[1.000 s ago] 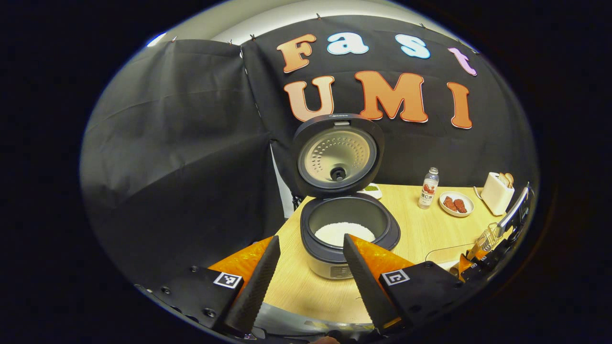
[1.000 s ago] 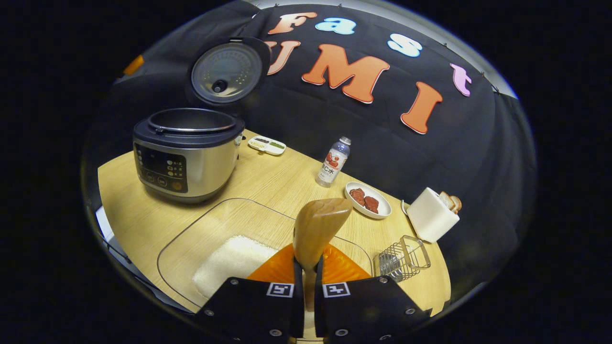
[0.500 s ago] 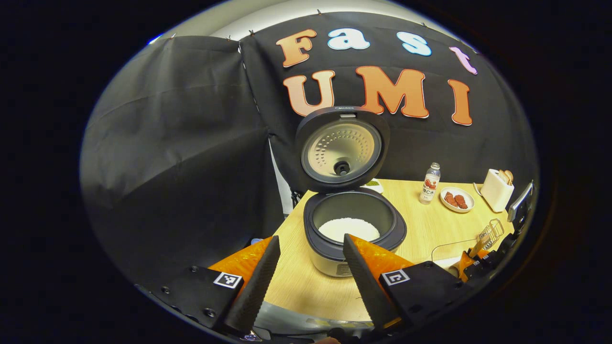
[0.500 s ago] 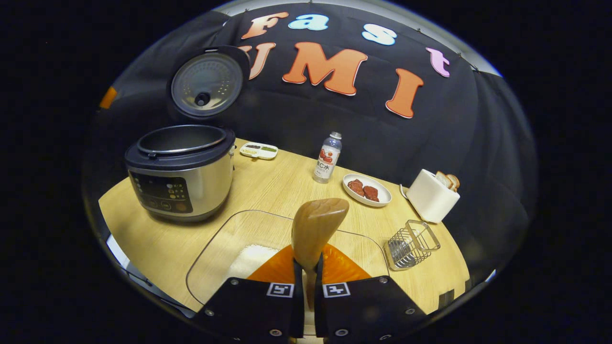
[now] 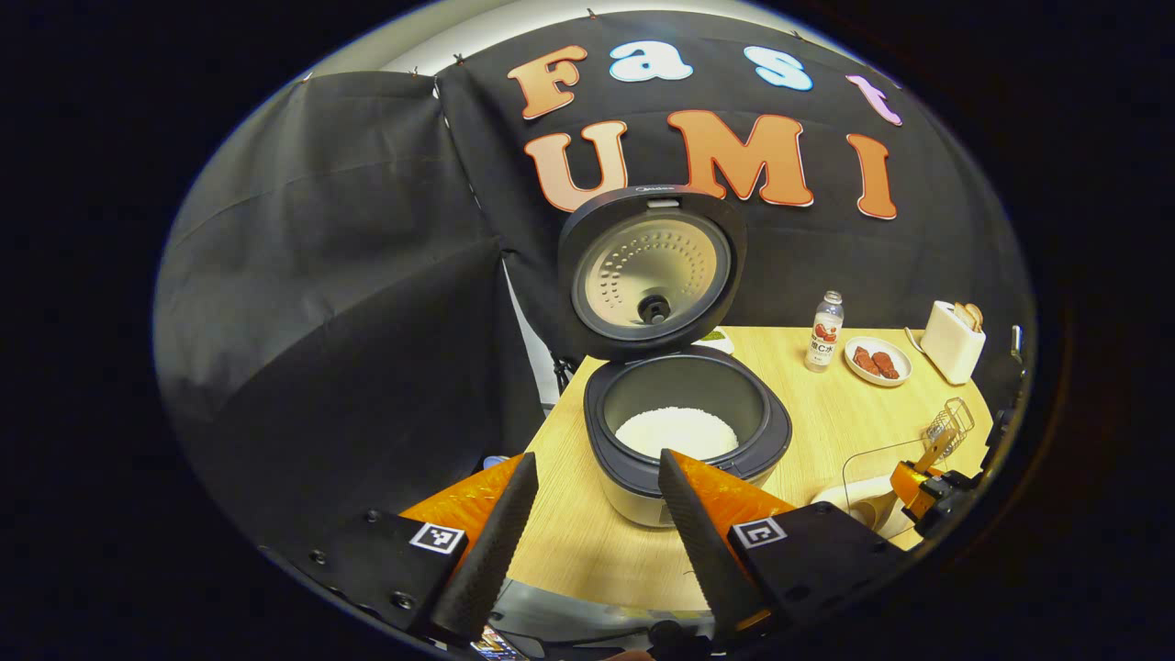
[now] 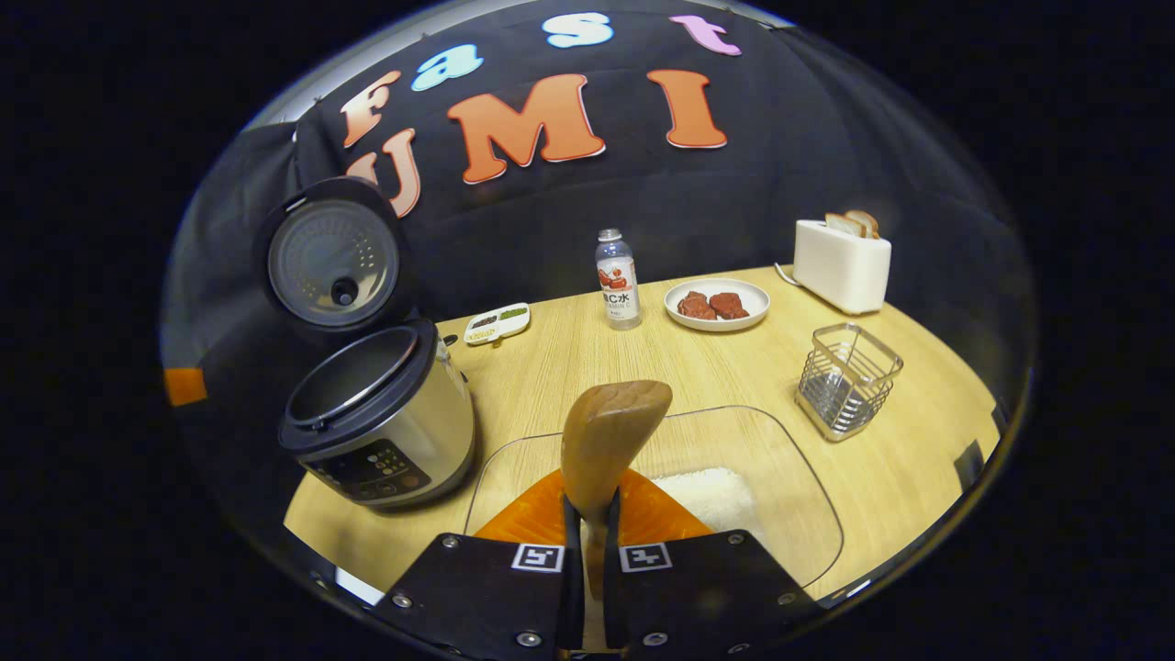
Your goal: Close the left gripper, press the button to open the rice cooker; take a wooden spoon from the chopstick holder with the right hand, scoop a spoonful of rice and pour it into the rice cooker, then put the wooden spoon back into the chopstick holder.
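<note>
In the left gripper view, the left gripper [image 5: 587,514] is spread at the bottom; centre frame, the round rice cooker [image 5: 687,431] gapes, its perforated metal lid up, white rice inside.

In the right gripper view, the right gripper [image 6: 587,542] pinches the smooth wooden spoon [image 6: 608,441] at lower centre over the clear glass dish [image 6: 789,496]; the wire chopstick holder [image 6: 846,378] stands at right.

Left gripper [image 5: 592,514]: fingers spread apart, nothing between them, above near table [image 5: 587,551] edge. Straight ahead: rice cooker [image 5: 684,441], lid [image 5: 652,271] upright and open, white rice [image 5: 677,431] in inner pot. Ahead to the right, near wall: bottle [image 5: 824,332], plate [image 5: 877,361] with two reddish pieces, white toaster [image 5: 952,341] holding bread. Far right: wire chopstick holder [image 5: 950,424]; nearer, right gripper [image 5: 927,487] with wooden spoon [image 5: 867,500] over clear tray [image 5: 858,454].
</note>
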`<state>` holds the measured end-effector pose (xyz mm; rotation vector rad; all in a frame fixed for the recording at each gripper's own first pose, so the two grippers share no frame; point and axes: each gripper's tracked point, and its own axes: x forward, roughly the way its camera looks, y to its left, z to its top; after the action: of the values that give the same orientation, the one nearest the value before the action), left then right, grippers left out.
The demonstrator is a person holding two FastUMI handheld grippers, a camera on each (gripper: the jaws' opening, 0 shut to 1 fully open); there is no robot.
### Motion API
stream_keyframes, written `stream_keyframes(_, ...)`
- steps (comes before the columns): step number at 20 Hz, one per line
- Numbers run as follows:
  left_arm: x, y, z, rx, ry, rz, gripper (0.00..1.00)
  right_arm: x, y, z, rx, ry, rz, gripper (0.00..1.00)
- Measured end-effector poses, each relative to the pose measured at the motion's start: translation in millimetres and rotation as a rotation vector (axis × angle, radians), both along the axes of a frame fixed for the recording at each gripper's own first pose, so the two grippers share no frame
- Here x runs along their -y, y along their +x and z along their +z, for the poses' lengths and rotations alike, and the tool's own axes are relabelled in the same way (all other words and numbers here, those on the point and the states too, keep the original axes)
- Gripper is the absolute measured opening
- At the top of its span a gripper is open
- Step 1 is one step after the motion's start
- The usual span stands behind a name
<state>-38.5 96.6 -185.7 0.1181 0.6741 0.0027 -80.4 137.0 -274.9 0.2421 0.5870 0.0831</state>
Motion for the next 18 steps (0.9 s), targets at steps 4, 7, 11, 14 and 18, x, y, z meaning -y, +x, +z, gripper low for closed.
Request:
stream_keyframes(4, 8, 3, 3, -0.002, 0.007, -0.038, 0.90, 2, 6, -12, -0.081, 0.192, -0.098, 0.08)
stream_keyframes(7, 13, 3, 3, 0.002, 0.015, -0.069, 0.90, 7, 8, -18, -0.136, 0.309, -0.150, 0.08)
stream_keyframes(11, 19, 2, 1, -0.007, -0.010, -0.076, 0.95, 4, 9, -27, -0.202, 0.476, -0.147, 0.09)
stream_keyframes(14, 22, 2, 4, -0.006, -0.002, -0.084, 0.91, 2, 11, -31, -0.228, 0.531, -0.126, 0.09)
stream_keyframes(18, 28, -1, 8, -0.008, 0.019, -0.103, 0.91, 7, 13, -35, -0.244, 0.582, -0.098, 0.09)
